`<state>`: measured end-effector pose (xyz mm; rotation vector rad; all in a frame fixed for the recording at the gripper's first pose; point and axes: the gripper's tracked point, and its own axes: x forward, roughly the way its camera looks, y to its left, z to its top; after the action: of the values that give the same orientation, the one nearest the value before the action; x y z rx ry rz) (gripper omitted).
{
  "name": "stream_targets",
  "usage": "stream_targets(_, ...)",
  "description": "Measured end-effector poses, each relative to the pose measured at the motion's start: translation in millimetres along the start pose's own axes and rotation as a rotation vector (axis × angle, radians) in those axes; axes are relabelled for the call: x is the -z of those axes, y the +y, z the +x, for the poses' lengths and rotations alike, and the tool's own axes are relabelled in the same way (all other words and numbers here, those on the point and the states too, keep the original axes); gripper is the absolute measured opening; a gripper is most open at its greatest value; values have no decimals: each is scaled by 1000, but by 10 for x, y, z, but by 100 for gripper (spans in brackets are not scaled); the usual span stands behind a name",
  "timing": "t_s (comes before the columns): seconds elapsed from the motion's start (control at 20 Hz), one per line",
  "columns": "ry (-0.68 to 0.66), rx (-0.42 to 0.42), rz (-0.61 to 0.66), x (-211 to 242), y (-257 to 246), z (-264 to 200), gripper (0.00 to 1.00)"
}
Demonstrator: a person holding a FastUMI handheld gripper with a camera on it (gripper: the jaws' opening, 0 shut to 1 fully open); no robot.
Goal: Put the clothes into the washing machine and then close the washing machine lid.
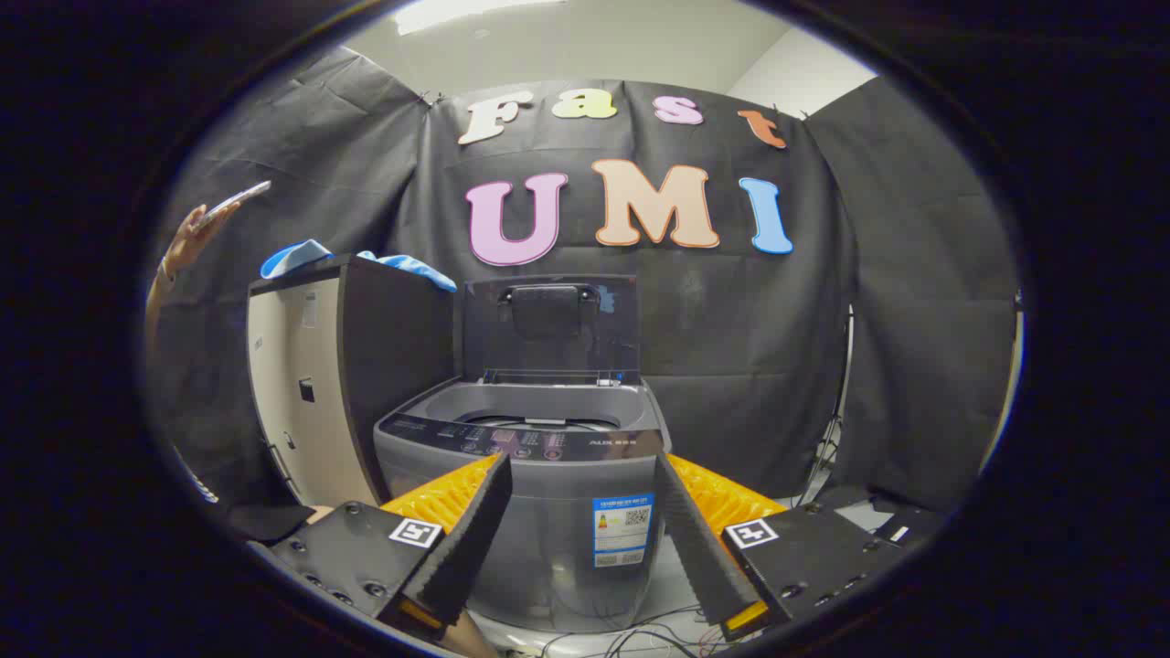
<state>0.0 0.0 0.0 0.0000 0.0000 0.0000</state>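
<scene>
Black cloth (749,366) hangs all around as the booth's wall, creased and pinned up at the top corners, with a seam where the side panels meet the back one. Above it a white ceiling (585,46) shows, lit by a bright strip light (457,11) overhead, and a pale wall corner (795,78) peeks out beside it. A tall cabinet (343,384) stands against the cloth, cream on its front and dark on its side. Loose cables (640,635) trail across the pale floor, and a thin stand (836,411) leans by the cloth.
</scene>
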Motion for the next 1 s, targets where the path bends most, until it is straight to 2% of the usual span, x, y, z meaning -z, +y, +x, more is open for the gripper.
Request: stream_targets(1.0, -2, -1, 0, 5, 4, -5, 97)
